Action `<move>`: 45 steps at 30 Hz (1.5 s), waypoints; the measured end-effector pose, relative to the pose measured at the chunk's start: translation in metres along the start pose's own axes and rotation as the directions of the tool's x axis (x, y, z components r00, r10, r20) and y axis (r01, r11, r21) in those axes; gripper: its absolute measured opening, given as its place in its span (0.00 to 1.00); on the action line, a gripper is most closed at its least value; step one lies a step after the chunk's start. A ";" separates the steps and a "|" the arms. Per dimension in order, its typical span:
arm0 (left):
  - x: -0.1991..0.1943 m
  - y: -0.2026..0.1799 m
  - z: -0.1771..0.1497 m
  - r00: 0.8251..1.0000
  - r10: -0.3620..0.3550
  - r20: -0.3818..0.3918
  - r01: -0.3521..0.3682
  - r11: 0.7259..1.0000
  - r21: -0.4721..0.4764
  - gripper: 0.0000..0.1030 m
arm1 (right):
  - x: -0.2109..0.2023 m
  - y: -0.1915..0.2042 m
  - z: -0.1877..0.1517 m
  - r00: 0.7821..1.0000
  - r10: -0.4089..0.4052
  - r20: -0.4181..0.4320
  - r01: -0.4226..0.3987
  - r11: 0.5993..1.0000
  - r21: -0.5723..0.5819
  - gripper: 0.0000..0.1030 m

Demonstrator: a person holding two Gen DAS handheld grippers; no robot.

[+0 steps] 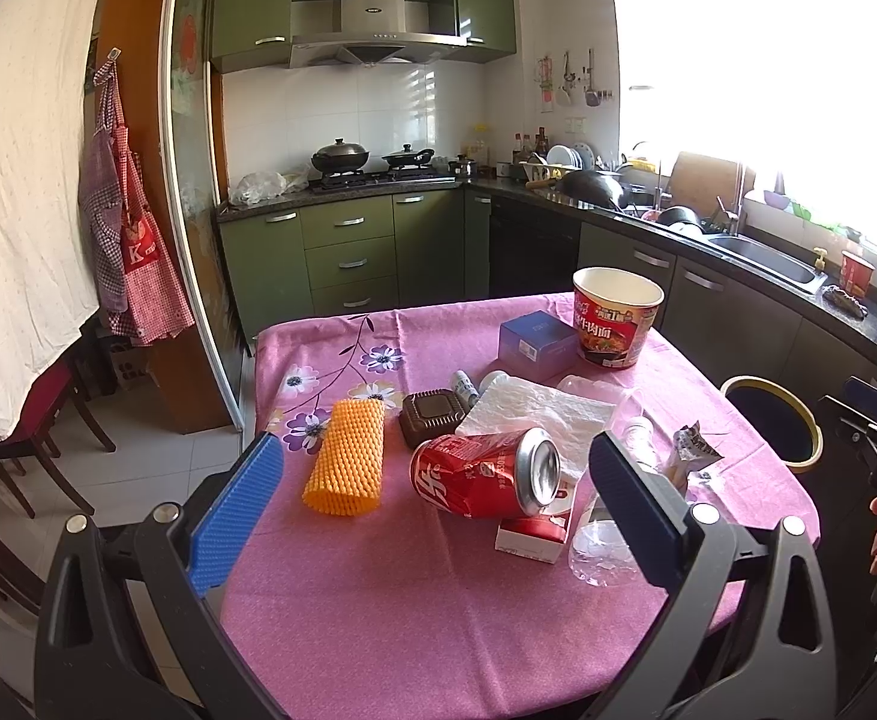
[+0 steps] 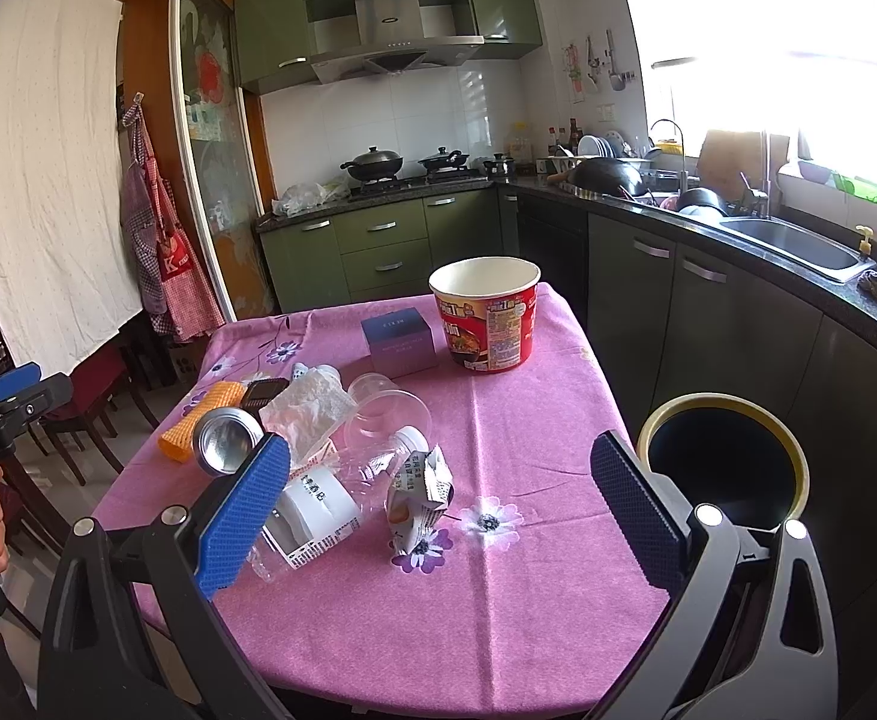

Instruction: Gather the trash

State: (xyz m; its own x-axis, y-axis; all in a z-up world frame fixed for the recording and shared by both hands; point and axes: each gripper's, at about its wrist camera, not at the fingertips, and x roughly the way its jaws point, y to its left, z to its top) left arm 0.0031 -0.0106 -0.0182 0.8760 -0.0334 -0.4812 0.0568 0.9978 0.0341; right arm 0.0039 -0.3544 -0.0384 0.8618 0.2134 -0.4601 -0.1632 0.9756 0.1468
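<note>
The left gripper stands spread and empty above the near edge of the surface. The can lies on its side between its fingers and just beyond them, open end toward the right finger. It rests on a red-and-white carton, and the clear bottle lies just right of that, partly behind the right finger. The right gripper is also spread wide and holds nothing. The crumpled wrapper lies between its fingers, with the bottle touching its left side and running behind the left finger.

One orange net sleeve lies left of the can; one brown tray and one white tissue lie behind it. Farther back are one blue box and one noodle cup, upright and side by side.

The left view shows the can's red side; the right view shows only its silver end. The right view shows the bin fully, beside the surface's right edge; the left view shows less of it.
</note>
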 end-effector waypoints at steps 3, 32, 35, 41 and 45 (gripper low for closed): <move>0.000 0.000 -0.002 1.000 0.000 -0.002 0.000 1.000 0.001 0.94 | 0.000 0.000 0.000 1.000 -0.001 -0.001 0.001 1.000 -0.001 0.96; 0.202 0.028 0.099 0.987 -0.057 -0.151 0.052 0.998 -0.036 0.94 | 0.201 -0.067 0.155 0.935 0.028 -0.353 -0.017 0.999 0.035 0.96; 0.230 0.033 0.101 0.983 -0.072 -0.170 0.064 0.996 -0.056 0.94 | 0.241 -0.081 0.178 0.909 -0.004 -0.417 0.023 0.999 0.041 0.96; 0.263 0.041 0.089 0.971 -0.098 -0.216 0.081 0.993 -0.087 0.94 | 0.337 -0.116 0.201 0.800 -0.026 -0.600 0.099 0.991 0.090 0.80; 0.270 0.047 0.086 0.969 -0.098 -0.227 0.079 0.993 -0.093 0.94 | 0.389 -0.133 0.195 0.714 -0.029 -0.700 0.140 0.985 0.102 0.69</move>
State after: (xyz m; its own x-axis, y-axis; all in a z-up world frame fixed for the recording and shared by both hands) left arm 0.2833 0.0219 -0.0716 0.7344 -0.1175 -0.6685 0.0811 0.9930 -0.0855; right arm 0.4542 -0.4112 -0.0666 0.2839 0.1599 -0.9454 0.0092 0.9855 0.1694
